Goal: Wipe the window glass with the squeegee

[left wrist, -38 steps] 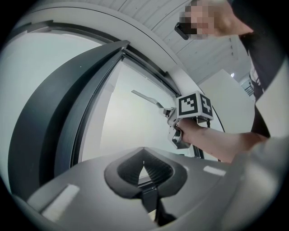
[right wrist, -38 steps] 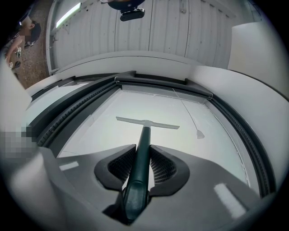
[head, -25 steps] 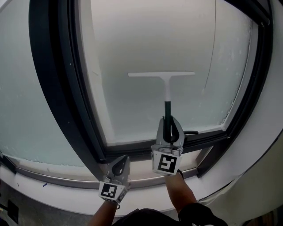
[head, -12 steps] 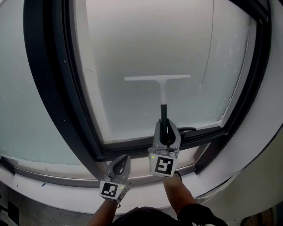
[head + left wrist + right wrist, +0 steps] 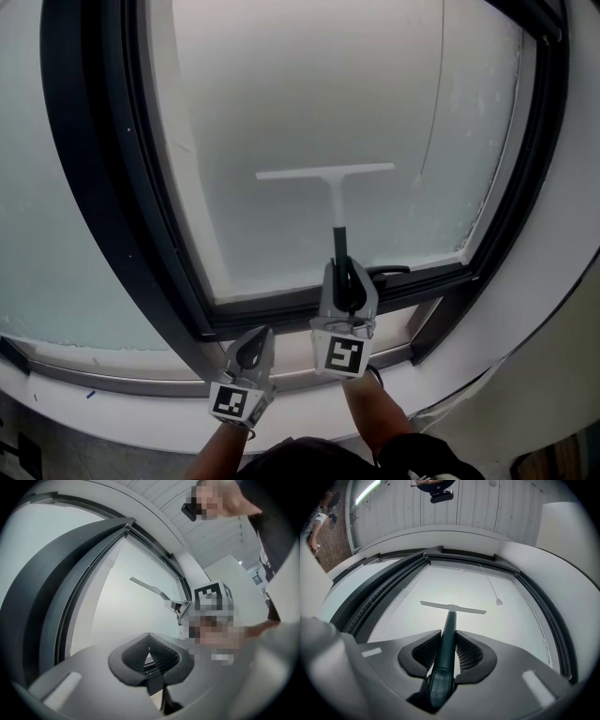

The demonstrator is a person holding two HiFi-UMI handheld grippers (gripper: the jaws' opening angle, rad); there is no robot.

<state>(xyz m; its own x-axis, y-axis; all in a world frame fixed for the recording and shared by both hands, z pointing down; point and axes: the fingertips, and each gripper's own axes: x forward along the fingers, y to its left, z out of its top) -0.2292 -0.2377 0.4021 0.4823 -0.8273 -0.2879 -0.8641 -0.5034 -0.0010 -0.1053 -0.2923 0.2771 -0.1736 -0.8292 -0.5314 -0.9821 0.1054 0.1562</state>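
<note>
Right gripper view: right gripper [image 5: 446, 645] clamps the light, stiff-looking squeegee [image 5: 452, 607] low on its dark handle, rightly; left gripper [image 5: 149, 654] closed, empty

One squeegee [image 5: 326, 175] — two grippers: left gripper [image 5: 253, 349], right gripper [image 5: 348, 274].

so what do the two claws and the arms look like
The left claw and right claw are both light grey plastic shells with dark grey ribbed pads. Each carries a white cube printed with black square markers. No cables show. The person wears dark clothing, seen at the bottom edge of the head view.
</note>
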